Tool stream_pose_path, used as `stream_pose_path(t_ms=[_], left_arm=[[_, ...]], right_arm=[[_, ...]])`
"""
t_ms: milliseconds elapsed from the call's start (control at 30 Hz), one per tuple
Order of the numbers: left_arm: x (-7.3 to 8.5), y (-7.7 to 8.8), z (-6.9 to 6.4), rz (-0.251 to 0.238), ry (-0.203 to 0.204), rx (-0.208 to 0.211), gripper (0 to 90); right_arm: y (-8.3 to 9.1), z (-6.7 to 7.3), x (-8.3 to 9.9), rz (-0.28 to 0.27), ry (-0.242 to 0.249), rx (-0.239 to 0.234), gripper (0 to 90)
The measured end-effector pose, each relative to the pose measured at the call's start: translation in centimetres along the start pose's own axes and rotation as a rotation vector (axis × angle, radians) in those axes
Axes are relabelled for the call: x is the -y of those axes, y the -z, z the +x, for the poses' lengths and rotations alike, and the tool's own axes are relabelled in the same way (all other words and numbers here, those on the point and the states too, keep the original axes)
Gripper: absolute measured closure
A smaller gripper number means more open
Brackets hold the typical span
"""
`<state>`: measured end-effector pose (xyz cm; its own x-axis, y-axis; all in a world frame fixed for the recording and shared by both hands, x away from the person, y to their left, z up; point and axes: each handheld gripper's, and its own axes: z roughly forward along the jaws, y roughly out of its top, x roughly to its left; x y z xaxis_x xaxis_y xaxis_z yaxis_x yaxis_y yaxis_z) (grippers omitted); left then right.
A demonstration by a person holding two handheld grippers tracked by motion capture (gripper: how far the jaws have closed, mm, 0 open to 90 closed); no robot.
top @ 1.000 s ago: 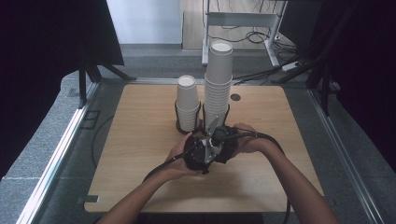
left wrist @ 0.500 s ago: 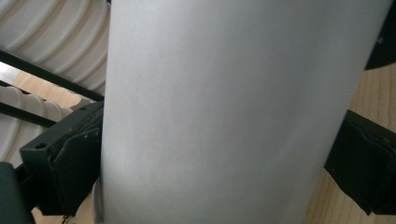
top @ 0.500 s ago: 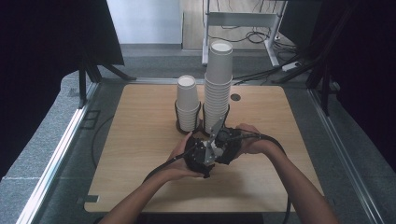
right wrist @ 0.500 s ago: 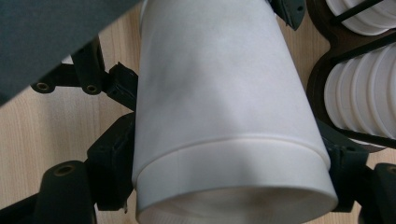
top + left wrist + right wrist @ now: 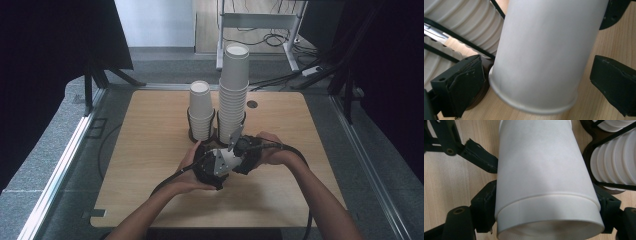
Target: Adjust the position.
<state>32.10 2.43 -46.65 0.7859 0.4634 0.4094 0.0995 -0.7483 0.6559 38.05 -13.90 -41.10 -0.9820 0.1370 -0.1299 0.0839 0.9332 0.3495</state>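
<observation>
Gripping smooth white tapered paper cup [image 5: 541,177], right tongs [image 5: 546,212]

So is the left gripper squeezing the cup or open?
Open: the left gripper has jaws standing clear of the white cup; they just opened.

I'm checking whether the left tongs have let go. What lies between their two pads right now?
In the left gripper view, a white paper cup sits between the left tongs, whose jaws have just opened; a gap shows beside the right pad.

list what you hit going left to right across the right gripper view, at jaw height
wooden table → right gripper's one black pad → white paper cup pressed between the pads → other pad → stacked cups in a black holder
</observation>
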Motion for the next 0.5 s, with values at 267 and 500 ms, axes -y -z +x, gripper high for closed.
stream_pose_path(t_ms=[267,500], left_arm=[[0.8,1.9,0.3,-0.069,0.087,0.005,0.1],[1.8,2.8,0.7,-0.100,0.188,0.022,2.5]], right_arm=[[-0.1,0.0,0.8,-0.065,-0.041,0.023,22.4],[0.1,0.0,1.3,-0.153,-0.083,0.041,22.4]])
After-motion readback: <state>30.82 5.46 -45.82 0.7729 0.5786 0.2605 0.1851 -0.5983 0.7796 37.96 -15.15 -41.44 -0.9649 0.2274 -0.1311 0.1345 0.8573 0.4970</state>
